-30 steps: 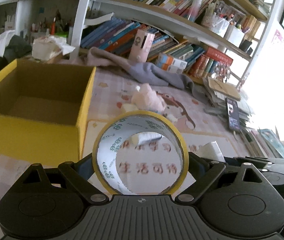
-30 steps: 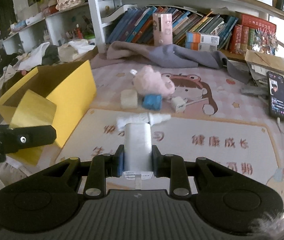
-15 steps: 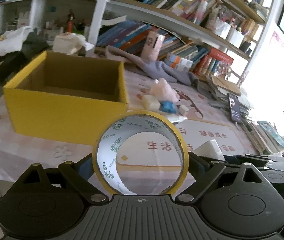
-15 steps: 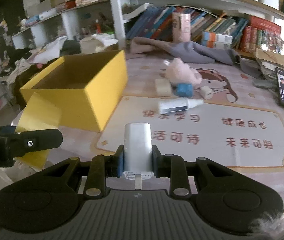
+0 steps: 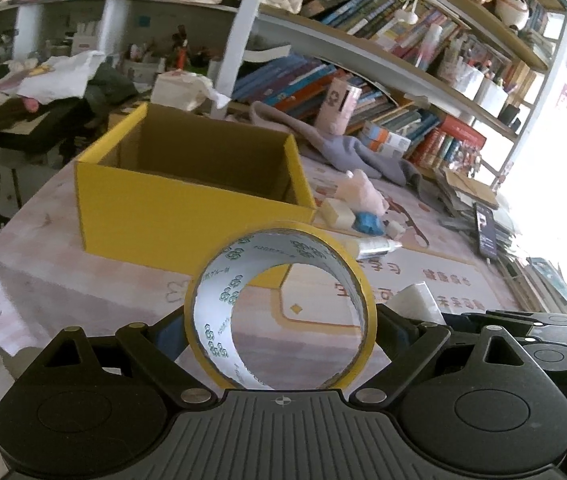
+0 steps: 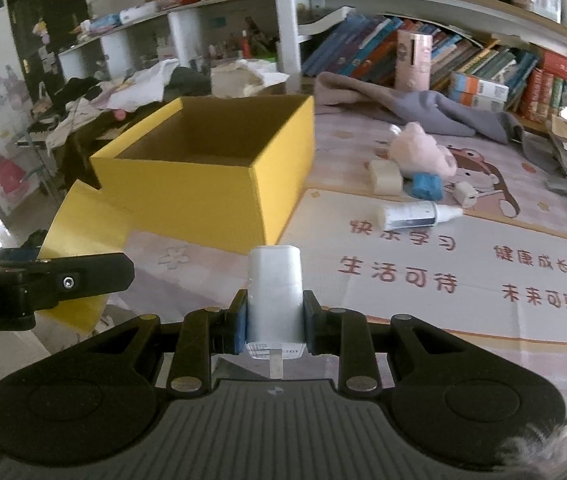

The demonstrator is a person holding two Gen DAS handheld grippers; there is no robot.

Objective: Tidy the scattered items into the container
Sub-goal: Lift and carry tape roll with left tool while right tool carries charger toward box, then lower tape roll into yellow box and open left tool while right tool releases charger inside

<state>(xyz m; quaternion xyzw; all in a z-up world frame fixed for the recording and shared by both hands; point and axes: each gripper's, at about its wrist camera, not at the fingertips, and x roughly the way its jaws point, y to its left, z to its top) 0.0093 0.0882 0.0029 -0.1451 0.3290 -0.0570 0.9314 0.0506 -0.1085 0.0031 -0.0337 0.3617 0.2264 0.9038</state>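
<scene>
My left gripper is shut on a yellow tape roll, held upright above the table's near edge. My right gripper is shut on a white charger block. The open yellow cardboard box stands on the table ahead of both grippers; it also shows in the right wrist view. To its right lie a pink plush, a cream block, a blue item, a small white plug and a white tube.
A printed mat covers the table's right part. A grey cloth and bookshelves lie behind. A phone lies at the far right. The left gripper's body shows at the left of the right wrist view.
Both grippers have pulled back and risen with their items still held. The box and the scattered items now look farther off and lower in view.
</scene>
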